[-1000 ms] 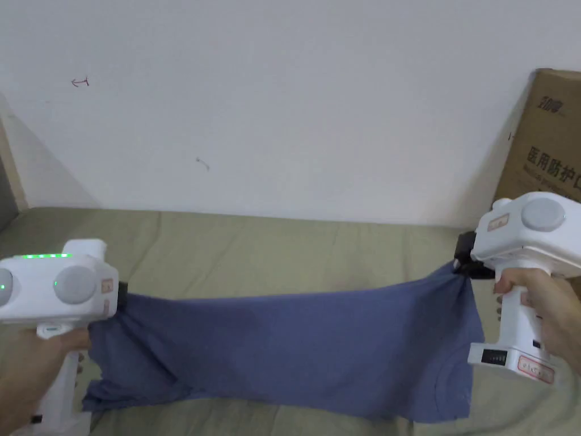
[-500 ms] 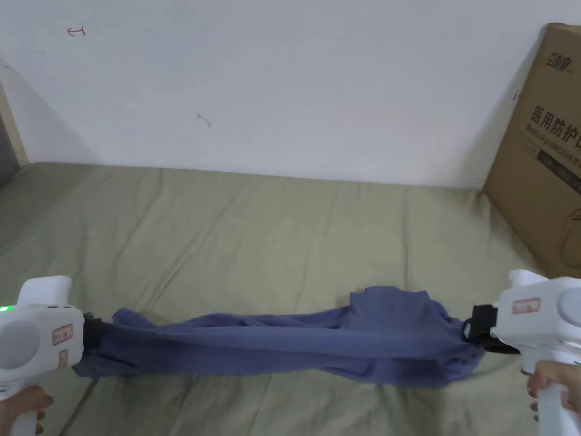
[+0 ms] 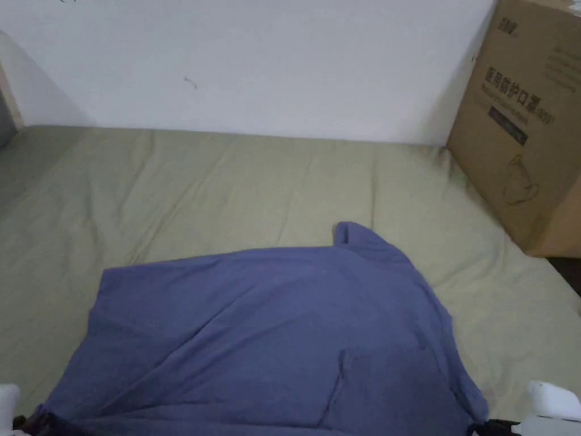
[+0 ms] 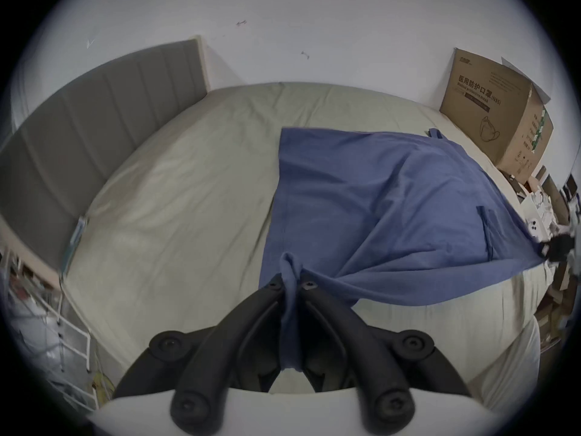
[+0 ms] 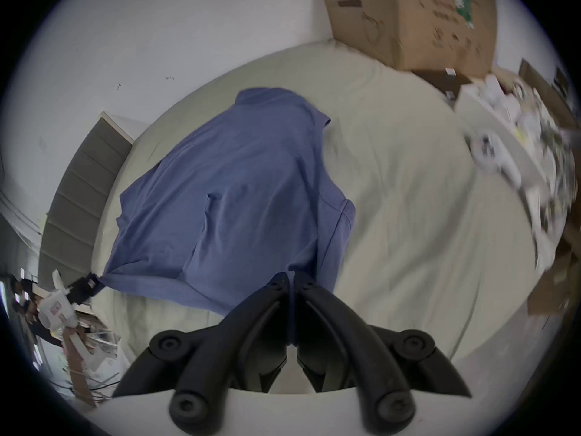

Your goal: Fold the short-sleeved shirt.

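Shirt [image 3: 266, 335] now spread across the bed [image 3: 227, 176], where half a second ago it hung bunched in a rope between your grippers. Near edge is off the sheet: left gripper [image 4: 290, 281] and right gripper [image 5: 290, 277] each clamp a near corner. Laying-out nearly done; folds not started.

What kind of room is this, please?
Probably a bedroom used partly for storage: the shirt lies on a bed with a padded headboard, and a cardboard box stands against the wall.
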A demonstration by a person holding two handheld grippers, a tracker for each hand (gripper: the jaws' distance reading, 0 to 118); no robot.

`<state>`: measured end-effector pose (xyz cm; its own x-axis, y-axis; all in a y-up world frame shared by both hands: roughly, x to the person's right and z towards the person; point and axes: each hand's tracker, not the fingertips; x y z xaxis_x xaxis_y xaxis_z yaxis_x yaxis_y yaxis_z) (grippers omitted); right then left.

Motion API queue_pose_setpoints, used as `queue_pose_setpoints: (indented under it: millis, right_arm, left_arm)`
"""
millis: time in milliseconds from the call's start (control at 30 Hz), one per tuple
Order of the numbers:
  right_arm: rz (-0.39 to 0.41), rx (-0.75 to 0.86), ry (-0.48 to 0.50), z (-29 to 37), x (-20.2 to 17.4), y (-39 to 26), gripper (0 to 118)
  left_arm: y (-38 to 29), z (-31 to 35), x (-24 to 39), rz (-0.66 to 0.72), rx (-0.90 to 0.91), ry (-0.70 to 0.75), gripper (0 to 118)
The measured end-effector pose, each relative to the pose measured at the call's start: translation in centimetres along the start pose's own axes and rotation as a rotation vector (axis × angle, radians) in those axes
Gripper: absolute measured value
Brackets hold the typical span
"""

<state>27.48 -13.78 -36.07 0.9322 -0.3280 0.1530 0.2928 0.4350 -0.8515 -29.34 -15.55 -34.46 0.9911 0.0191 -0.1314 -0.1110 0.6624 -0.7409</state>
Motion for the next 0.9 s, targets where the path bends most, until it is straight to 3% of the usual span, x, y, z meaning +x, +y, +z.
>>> queue_pose_setpoints:
  millis: [267,300,333,367,400,433,500,567,700,733,800,900]
  right_arm:
    - [-0.044,-0.024,-0.061,1.1,2.5,-7.2,3]
    - [-0.053,0.002,-0.038,1.1,2.4,-7.4,3]
    - [-0.048,0.03,-0.03,0.9,2.2,-7.5,4]
    - [-0.034,0.035,-0.06,0.8,1.8,-7.4,16]
    - [0.012,0.04,-0.096,0.8,1.4,-7.3,45]
    - [0.045,0.045,-0.134,0.9,1.0,-7.2,66]
    - [0.141,0.053,-0.176,1.5,0.2,-7.2,72]
    - [0.199,0.09,-0.183,3.1,-0.8,-7.3,72]
    - [0.214,0.159,-0.165,6.2,-2.3,-9.0,67]
    - [0.215,0.168,-0.148,6.8,-2.5,-9.6,55]
    - [0.184,0.174,-0.153,7.1,-3.0,-10.8,7]
    - [0.093,0.131,-0.067,6.7,-2.6,-11.7,4]
  left_arm:
    - [-5.0,2.0,-2.1,0.011,-0.03,0.01,4]
    - [-5.1,1.9,-2.1,0.008,-0.014,-0.003,10]
    - [-5.2,1.8,-2.0,0.001,-0.001,0.01,24]
    - [-5.0,1.7,-1.8,0.0,-0.005,0.028,45]
    - [-4.7,1.7,-1.7,-0.001,-0.023,0.053,63]
    - [-4.7,1.9,-1.8,0.01,-0.024,0.047,67]
    - [-4.8,3.1,-2.4,0.066,0.012,0.002,69]
    - [-4.7,4.9,-2.7,0.133,0.037,-0.033,68]
    - [-5.8,8.3,-3.4,0.187,0.045,-0.108,61]
    - [-6.3,8.8,-3.4,0.182,0.057,-0.112,47]
    - [-7.2,9.4,-2.9,0.14,0.041,-0.038,2]
    - [-8.3,8.9,-3.1,0.131,0.007,-0.039,1]
